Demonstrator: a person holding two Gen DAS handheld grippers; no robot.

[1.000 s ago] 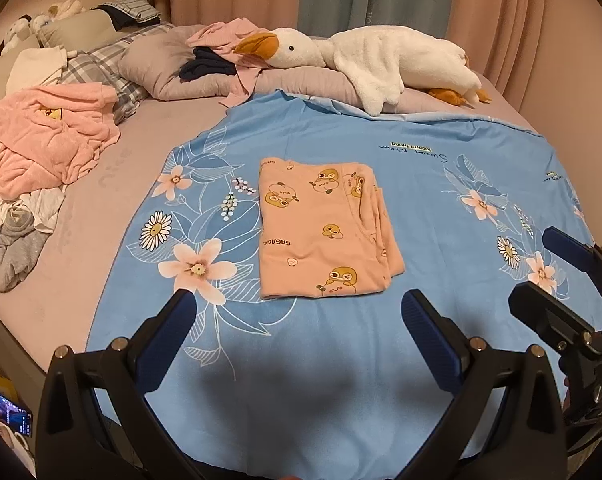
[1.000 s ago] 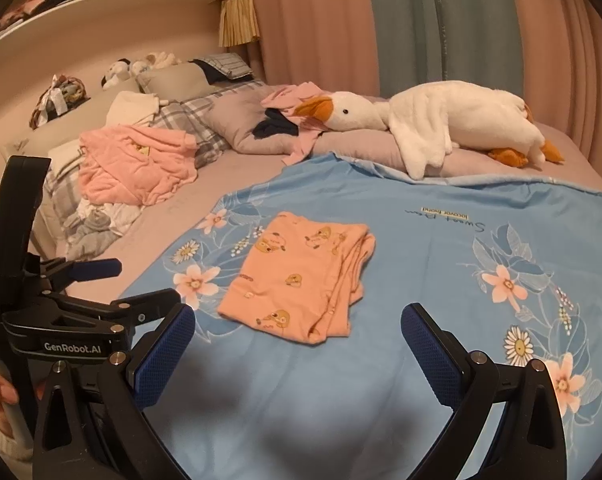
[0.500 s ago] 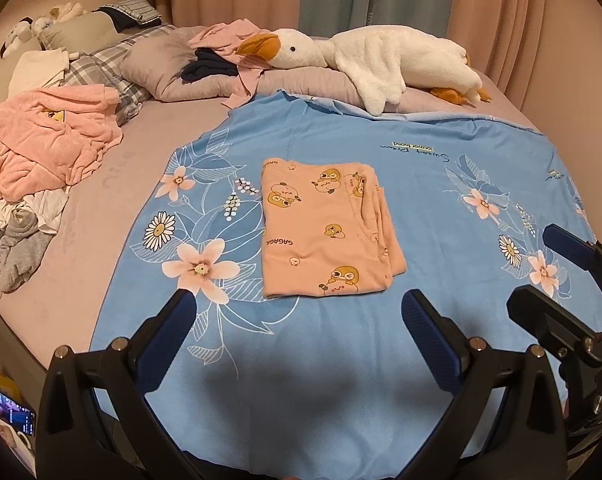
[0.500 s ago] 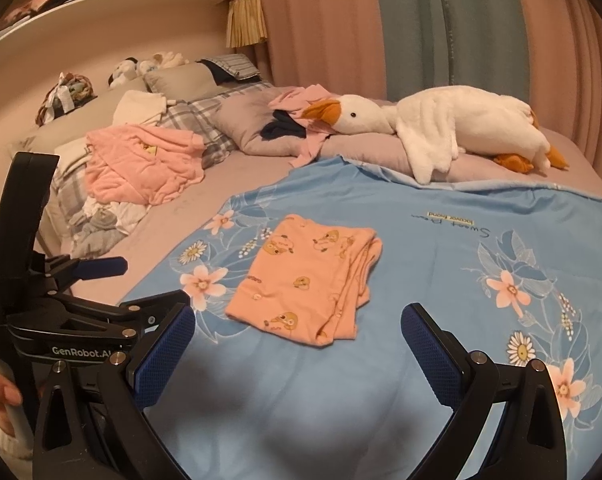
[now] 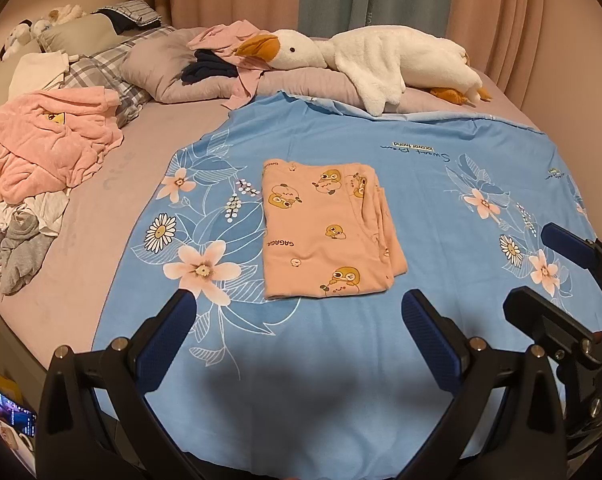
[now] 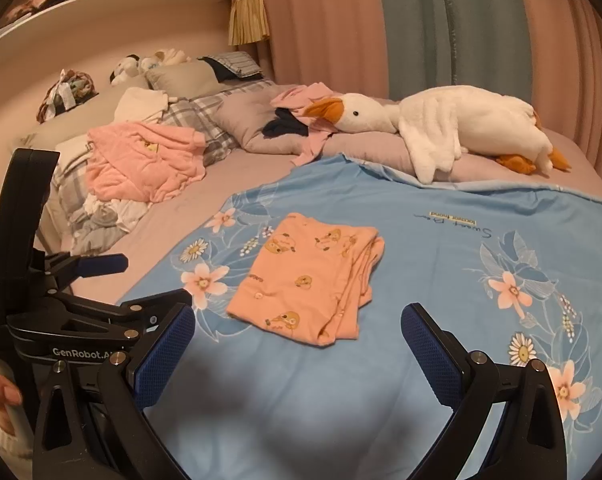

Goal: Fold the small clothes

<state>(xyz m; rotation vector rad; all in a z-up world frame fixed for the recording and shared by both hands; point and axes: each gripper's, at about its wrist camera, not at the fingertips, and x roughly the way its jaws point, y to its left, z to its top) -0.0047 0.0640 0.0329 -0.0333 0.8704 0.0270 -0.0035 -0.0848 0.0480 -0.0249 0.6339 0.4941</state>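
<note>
A small peach garment with cartoon prints (image 5: 325, 228) lies folded into a flat rectangle on the blue floral sheet (image 5: 441, 200); it also shows in the right wrist view (image 6: 313, 276). My left gripper (image 5: 297, 320) is open and empty, held above the sheet just in front of the garment's near edge. My right gripper (image 6: 297, 336) is open and empty, held near the garment's near right corner. The right gripper shows at the right edge of the left wrist view (image 5: 561, 272); the left gripper shows at the left of the right wrist view (image 6: 101, 280).
A pile of unfolded pink, white and grey clothes (image 5: 41, 152) lies at the left of the bed. A white goose plush (image 5: 373, 56) and pillows (image 5: 161, 68) with more clothes lie at the back. Curtains (image 6: 441, 20) hang behind; the bed edge is near left.
Both grippers have drifted slightly back and left from the folded garment, still open. The garment has not moved.
</note>
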